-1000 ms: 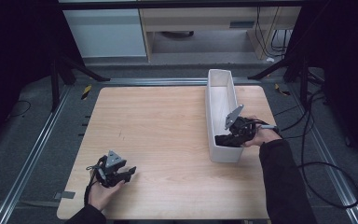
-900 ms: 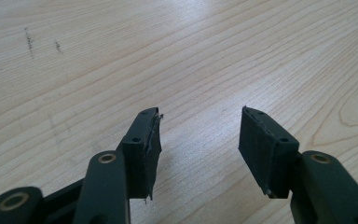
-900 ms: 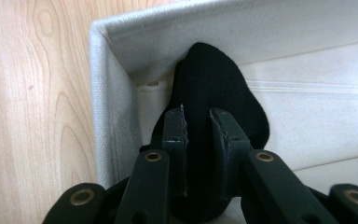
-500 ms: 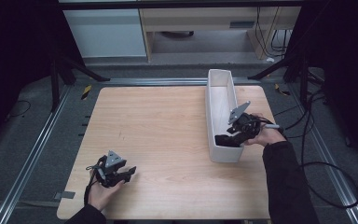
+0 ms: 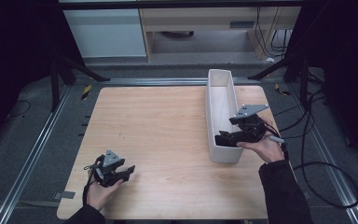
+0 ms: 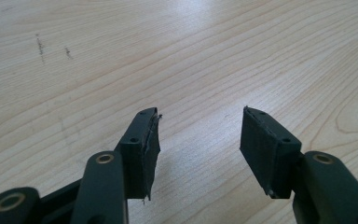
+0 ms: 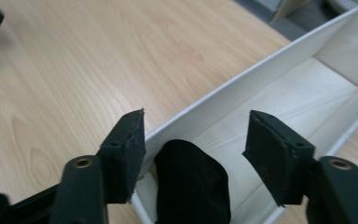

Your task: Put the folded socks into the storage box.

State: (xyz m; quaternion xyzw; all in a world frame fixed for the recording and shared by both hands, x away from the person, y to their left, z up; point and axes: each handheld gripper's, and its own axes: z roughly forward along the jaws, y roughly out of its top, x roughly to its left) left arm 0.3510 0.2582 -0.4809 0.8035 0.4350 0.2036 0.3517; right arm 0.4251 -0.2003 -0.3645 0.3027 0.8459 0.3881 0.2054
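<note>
High view: a light wooden table (image 5: 168,135) carried a long, narrow white bin (image 5: 223,100) set lengthwise near its right edge. The right gripper (image 5: 221,139), held in the person's right hand (image 5: 263,147), hung over the near end of the bin, its grey three-cornered plate uppermost. The left gripper (image 5: 128,171) sat low over the near left corner of the table in the left hand (image 5: 100,193), well apart from the bin.

Right gripper view: the two black jaws stood wide apart, having just been opening, with their pads pressing on nothing. Below and between them a black soft object (image 7: 191,186), a rounded dark lump of uncertain make, lay inside the near end of the bin (image 7: 279,70), against its near-side wall. The rest of the bin's pale floor lay bare.

Left gripper view: the jaws stood well apart over bare wood grain (image 6: 177,60), nothing between them. A few faint dark scuffs marked the tabletop toward the upper left.

No brand, label or legible writing appeared on the bin, the grippers or the black object in any view.
</note>
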